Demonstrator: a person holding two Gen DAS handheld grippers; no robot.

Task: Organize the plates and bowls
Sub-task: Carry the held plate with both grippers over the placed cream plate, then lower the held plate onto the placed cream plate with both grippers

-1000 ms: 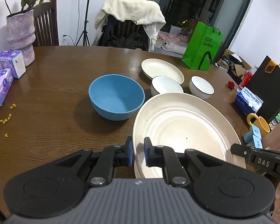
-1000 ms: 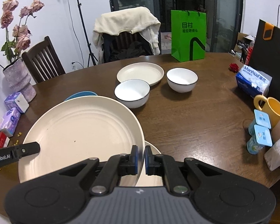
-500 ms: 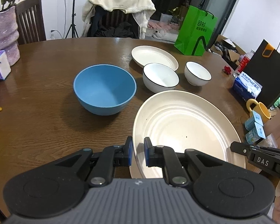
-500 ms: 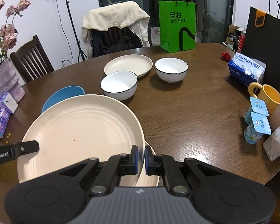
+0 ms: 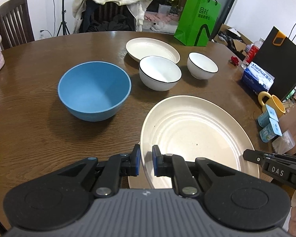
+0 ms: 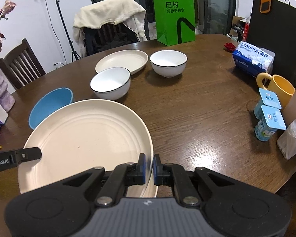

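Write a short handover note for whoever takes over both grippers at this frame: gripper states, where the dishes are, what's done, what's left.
Left gripper: shut on the big plate's left rim.
Right gripper: shut on its right rim.
Big plate is held over a second plate near the table edge; not set down yet.
Blue bowl, two white bowls and small plate stand separately on the table.
Left: set down the plate, stack the small plate, nest the bowls.

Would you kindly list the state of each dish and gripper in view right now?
Large plate: held at both edges, above another plate.
Left gripper: shut on the large plate's rim.
Right gripper: shut on the large plate's rim.
Blue bowl: upright, empty.
Near white bowl: upright, empty.
Far white bowl: upright, empty.
Small plate: flat on the table, empty.
Mug: upright.
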